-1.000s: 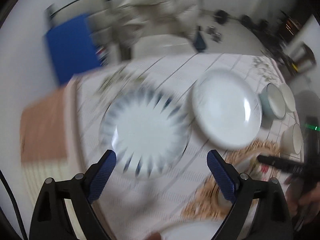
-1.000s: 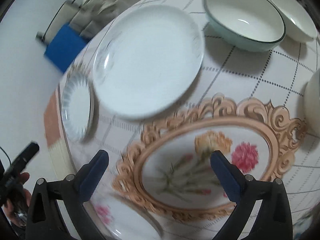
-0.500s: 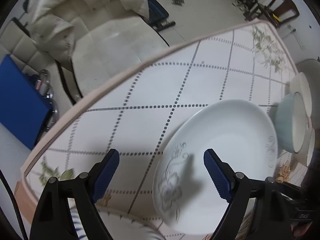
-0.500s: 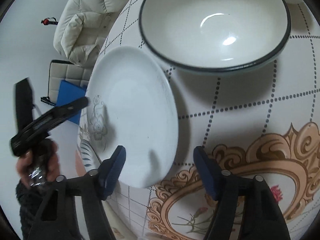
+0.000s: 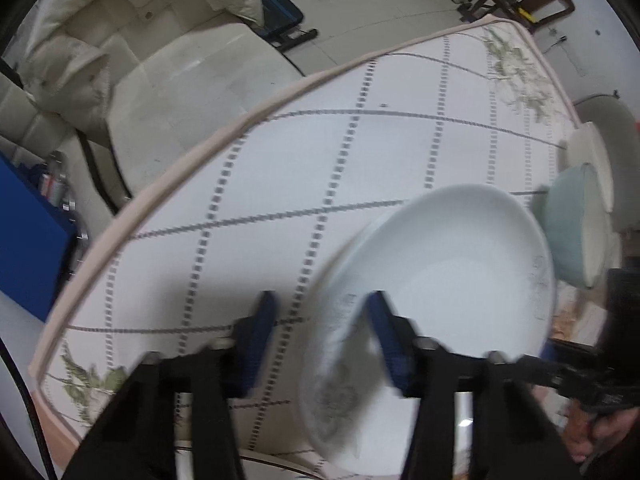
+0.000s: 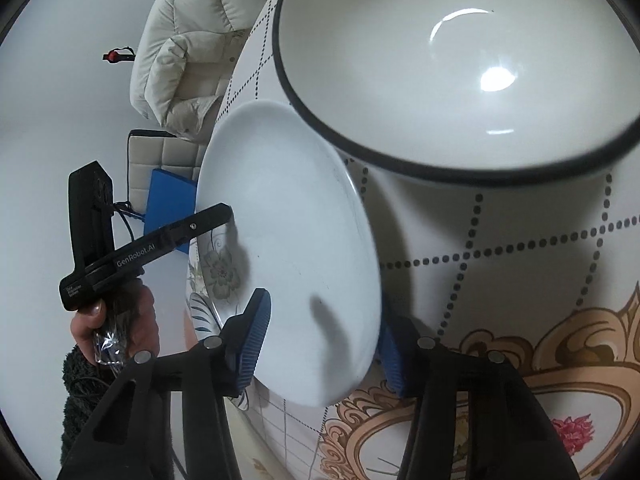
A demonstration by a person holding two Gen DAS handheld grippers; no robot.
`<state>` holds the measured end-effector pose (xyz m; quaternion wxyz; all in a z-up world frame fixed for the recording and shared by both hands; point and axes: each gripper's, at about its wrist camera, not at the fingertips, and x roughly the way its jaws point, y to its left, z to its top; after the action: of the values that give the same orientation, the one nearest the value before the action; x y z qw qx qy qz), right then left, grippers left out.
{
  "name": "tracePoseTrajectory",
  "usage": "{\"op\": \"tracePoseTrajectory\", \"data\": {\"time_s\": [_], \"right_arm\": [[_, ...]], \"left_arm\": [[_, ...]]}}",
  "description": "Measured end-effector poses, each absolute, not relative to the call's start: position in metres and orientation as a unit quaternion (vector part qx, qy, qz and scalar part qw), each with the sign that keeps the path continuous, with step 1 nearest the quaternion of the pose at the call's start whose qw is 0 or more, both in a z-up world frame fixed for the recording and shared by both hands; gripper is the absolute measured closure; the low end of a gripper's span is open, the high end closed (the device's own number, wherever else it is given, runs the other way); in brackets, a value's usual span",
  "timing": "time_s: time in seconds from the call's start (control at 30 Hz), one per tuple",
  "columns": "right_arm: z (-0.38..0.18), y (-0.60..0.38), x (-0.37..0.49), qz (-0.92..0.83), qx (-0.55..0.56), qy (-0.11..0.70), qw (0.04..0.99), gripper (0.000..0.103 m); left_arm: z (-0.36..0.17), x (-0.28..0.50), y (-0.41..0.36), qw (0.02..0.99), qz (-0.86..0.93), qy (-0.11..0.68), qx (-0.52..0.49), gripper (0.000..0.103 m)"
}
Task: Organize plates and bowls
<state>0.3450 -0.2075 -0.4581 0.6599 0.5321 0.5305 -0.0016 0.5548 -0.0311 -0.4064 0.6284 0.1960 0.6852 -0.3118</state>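
Left wrist view gives us the white plate (image 5: 448,280) lying on the checked tablecloth (image 5: 320,152), our landmark. The left gripper (image 5: 320,336) straddles the plate's near rim, one blue pad over the cloth, the other over the plate; its jaws have just been closing, and we cannot tell whether they press yet. From the right wrist, the right gripper (image 6: 320,344) likewise straddles the plate's opposite rim, narrowing, contact unclear. Beyond the plate, a dark-rimmed bowl (image 6: 460,60) sits on the same cloth.
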Motion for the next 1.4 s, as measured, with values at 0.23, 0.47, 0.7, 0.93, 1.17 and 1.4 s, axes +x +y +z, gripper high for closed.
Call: {"op": "tracePoseTrajectory", "data": {"time_s": [0.23,0.47,0.7,0.93,1.17,1.4], "right_arm": [[-0.469,-0.214,0.335,-0.010,0.532,0.534,0.657,0.089],[-0.467,-0.212,0.337,-0.021,0.519,0.538,0.664,0.092],[-0.460,-0.215,0.337,-0.019,0.509,0.547,0.664,0.092],[-0.450,-0.213,0.331,-0.010,0.500,0.556,0.664,0.093],[-0.445,-0.208,0.316,-0.001,0.490,0.568,0.662,0.094],[-0.444,-0.212,0.294,0.011,0.474,0.588,0.655,0.094]], "left_arm": [[-0.404,0.553,-0.027,0.645,-0.302,0.679,0.177,0.073],[-0.394,0.546,-0.021,0.660,-0.281,0.670,0.192,0.084],[-0.392,0.530,-0.011,0.663,-0.273,0.671,0.187,0.090],[-0.386,0.511,0.007,0.666,-0.270,0.673,0.173,0.093],[-0.383,0.485,0.018,0.665,-0.270,0.675,0.172,0.093],[-0.387,0.453,0.017,0.655,-0.273,0.680,0.183,0.093]]}}
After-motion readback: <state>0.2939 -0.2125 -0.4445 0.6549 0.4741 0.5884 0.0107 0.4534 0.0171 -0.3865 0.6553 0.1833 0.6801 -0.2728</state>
